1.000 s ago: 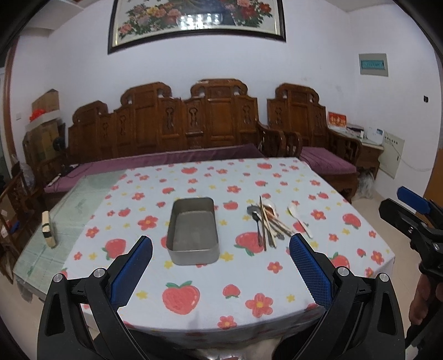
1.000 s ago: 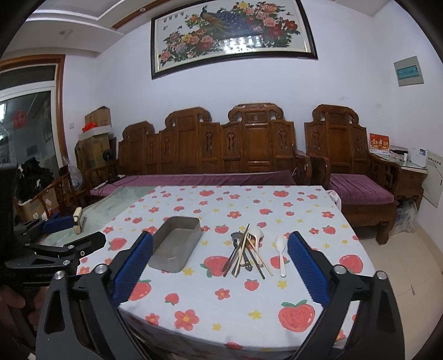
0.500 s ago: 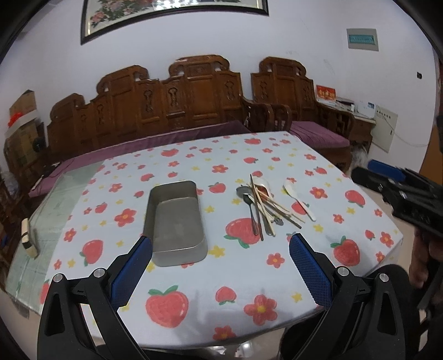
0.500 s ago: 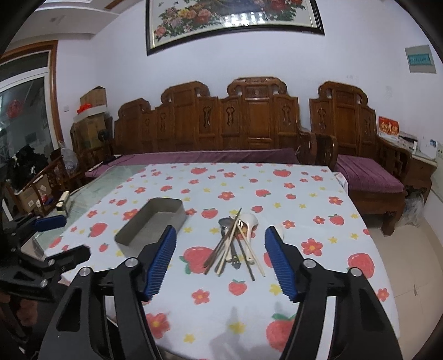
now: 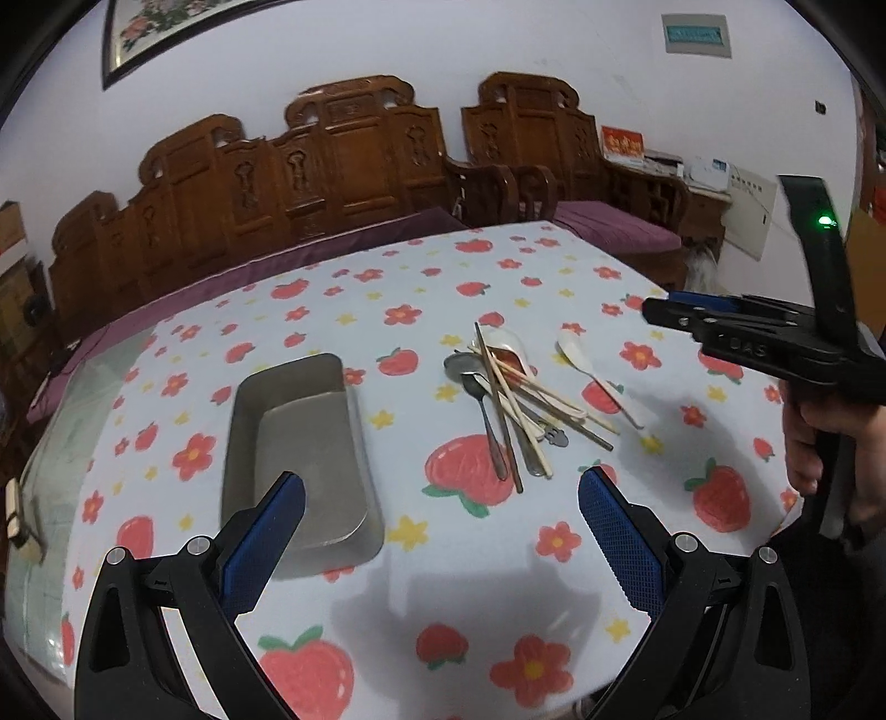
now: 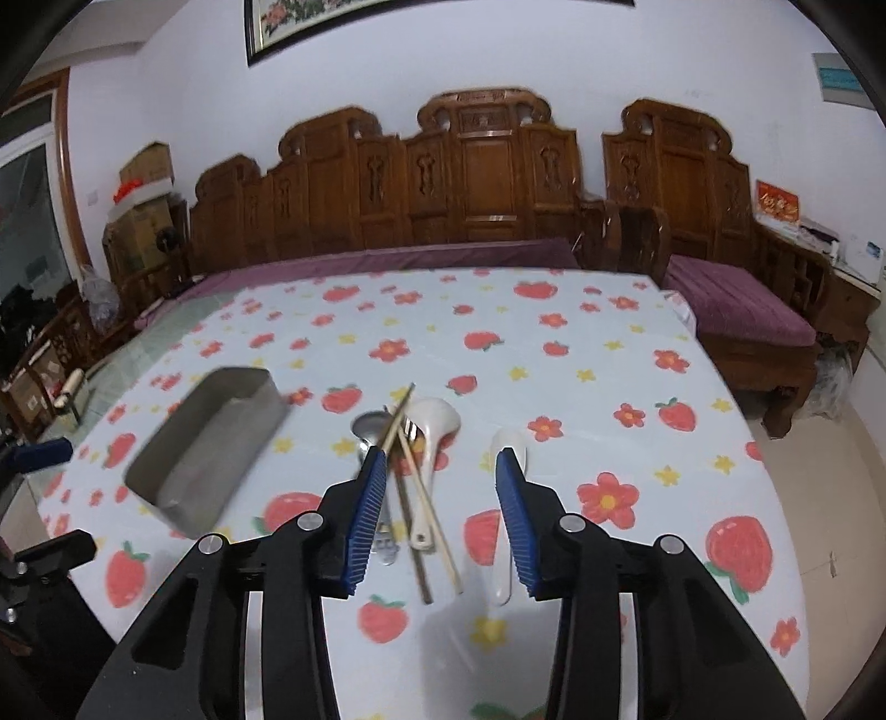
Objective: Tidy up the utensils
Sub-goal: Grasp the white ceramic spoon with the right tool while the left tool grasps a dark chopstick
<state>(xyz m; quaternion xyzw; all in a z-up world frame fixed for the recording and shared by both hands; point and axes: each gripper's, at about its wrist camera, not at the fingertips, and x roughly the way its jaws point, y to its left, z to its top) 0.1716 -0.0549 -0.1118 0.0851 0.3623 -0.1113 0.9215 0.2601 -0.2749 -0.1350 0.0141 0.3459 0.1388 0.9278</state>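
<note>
Hovering right gripper half-open over utensil pile; isolate one piece. Left gripper wide open, tray at 10 o'clock.

Carved wooden bench with purple cushion behind table; framed painting on wall; cardboard boxes left.

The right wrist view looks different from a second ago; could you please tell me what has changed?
The right gripper has come down over the utensil pile, its fingers narrowed but still open, gripping nothing. The left gripper has moved closer too, still wide open. The metal tray, utensils and lone white spoon lie unmoved.
</note>
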